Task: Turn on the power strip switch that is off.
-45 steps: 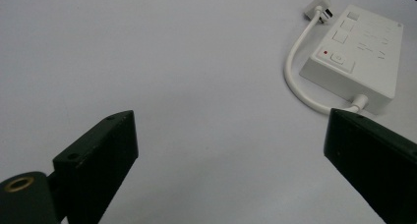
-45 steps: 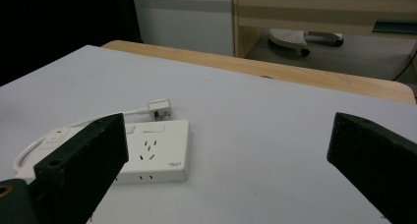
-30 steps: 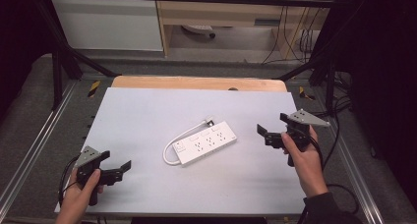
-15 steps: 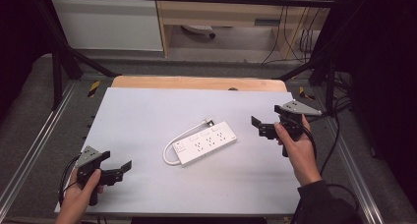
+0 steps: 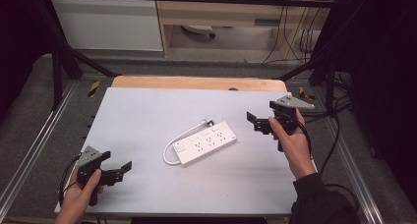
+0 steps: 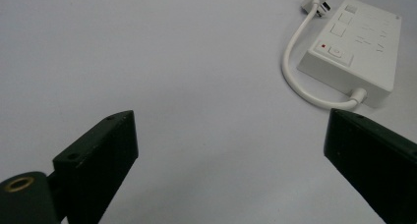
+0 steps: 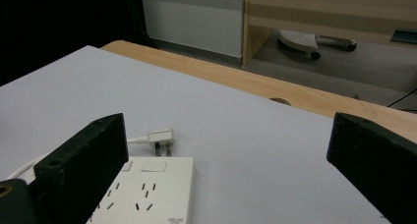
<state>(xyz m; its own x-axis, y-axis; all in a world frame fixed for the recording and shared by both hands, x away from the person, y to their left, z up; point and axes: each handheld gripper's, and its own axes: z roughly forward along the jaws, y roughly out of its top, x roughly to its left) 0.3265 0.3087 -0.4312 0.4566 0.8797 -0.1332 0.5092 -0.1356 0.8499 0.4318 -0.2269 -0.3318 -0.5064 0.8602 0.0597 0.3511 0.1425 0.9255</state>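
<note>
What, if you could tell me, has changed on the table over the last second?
The right hand-held gripper has moved inward across the table toward the power strip, jaws open, holding nothing. The left hand-held gripper stayed near the front left corner, also open. The power strip and its cord have not moved.

power strip [image 7: 142, 197] cut off at bottom edge, socket markings too small to read

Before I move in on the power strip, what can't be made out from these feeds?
- Power strip: in the right gripper view, the near part is cut off by the bottom edge and the left jaw.
- Its switch state: too small in the high view.
- Plug prongs: partly hidden behind the strip in the right gripper view.
</note>
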